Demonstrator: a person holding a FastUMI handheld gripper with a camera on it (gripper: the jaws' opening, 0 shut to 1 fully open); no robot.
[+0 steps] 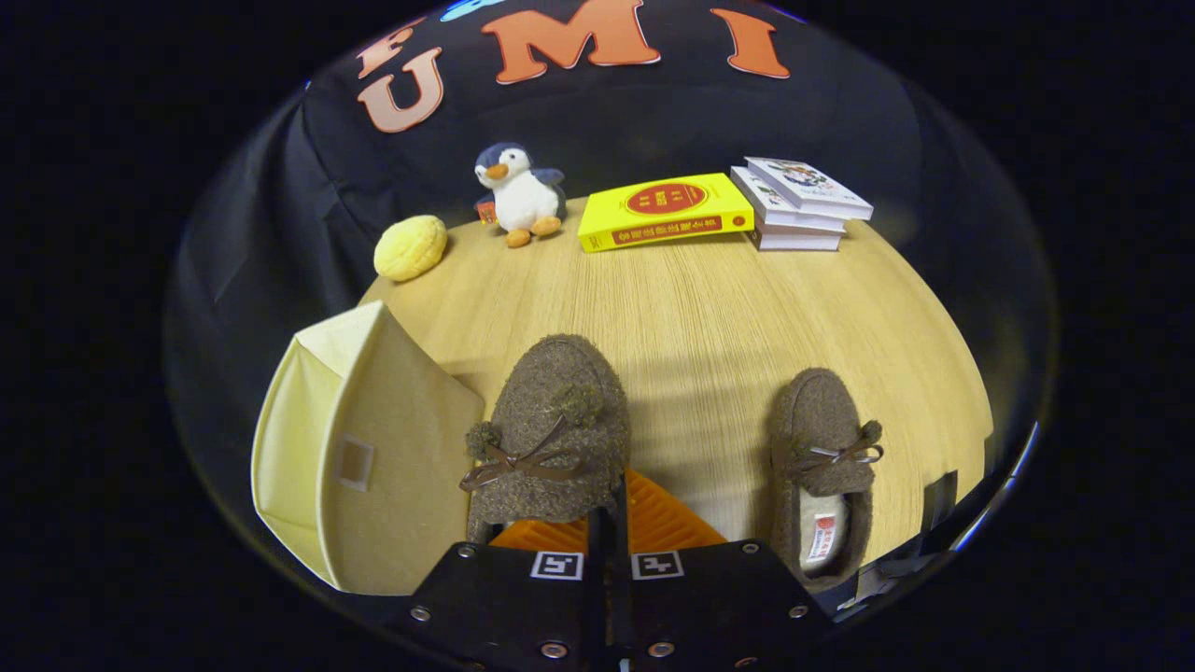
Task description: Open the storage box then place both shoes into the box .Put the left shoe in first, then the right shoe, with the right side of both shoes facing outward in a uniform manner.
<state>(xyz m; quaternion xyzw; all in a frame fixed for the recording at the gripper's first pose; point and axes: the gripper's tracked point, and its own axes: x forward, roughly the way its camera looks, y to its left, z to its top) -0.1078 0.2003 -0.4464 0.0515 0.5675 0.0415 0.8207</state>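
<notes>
So the gripper [609, 523] has its fingers pinched together on the back edge of the left slipper [551, 434] — a fuzzy brown one with a bow and pompoms, sitting just beside the cream fabric storage box [364, 457]. The right slipper [826, 467] rests on the wooden table [709, 308], well apart from it. Further back there's a plush penguin [520, 194], a yellow bun-shaped toy [411, 247], a yellow book [665, 213] and a stack of books [801, 203].

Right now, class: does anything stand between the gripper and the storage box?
Nothing visible does. The gripper, fingers closed together, sits at the heel of the nearer slipper; the storage box, lid shut, stands just beside that slipper.
</notes>
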